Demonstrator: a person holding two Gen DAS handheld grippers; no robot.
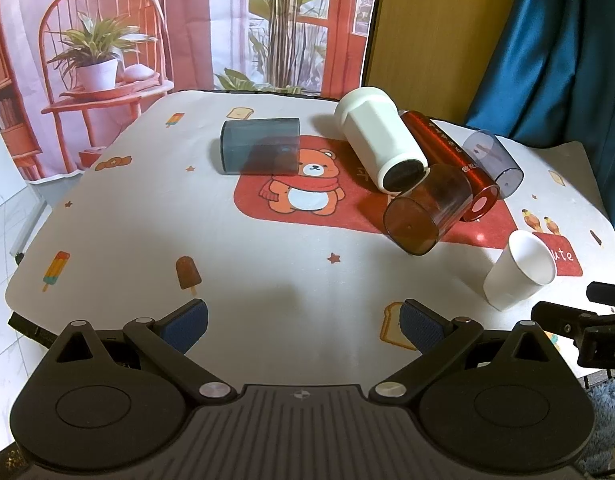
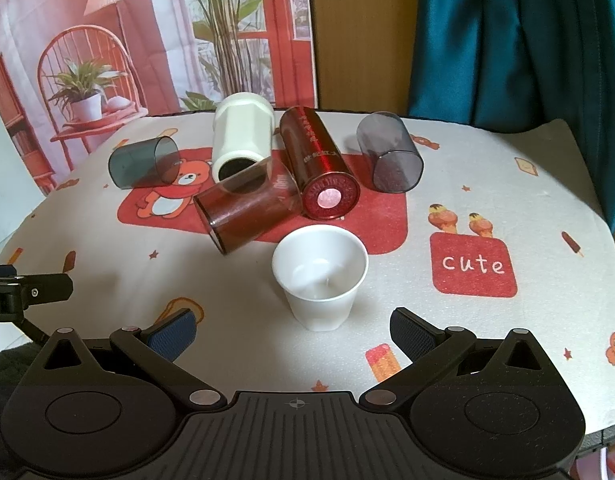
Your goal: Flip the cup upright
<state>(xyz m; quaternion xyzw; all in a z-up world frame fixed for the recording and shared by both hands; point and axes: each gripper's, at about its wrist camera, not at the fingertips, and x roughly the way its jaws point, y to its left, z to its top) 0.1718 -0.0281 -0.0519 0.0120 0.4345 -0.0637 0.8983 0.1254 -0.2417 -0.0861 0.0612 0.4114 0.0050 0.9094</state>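
A white paper cup (image 2: 320,280) stands upright just ahead of my open, empty right gripper (image 2: 293,332); it also shows in the left wrist view (image 1: 519,276). Lying on their sides are a brown clear cup (image 2: 247,210) (image 1: 427,210), a white cup (image 2: 241,140) (image 1: 381,142), a red metallic cup (image 2: 319,164) (image 1: 451,156), a grey clear cup (image 2: 389,156) (image 1: 493,162) and a blue-grey clear cup (image 2: 143,162) (image 1: 259,144). My left gripper (image 1: 303,326) is open and empty over the near table edge.
The table carries a white cloth (image 2: 507,184) with a bear print (image 1: 307,184). A printed backdrop (image 1: 147,20) hangs behind, a teal curtain (image 2: 527,40) at the right. The other gripper's body shows at each view's edge (image 1: 587,328) (image 2: 23,292).
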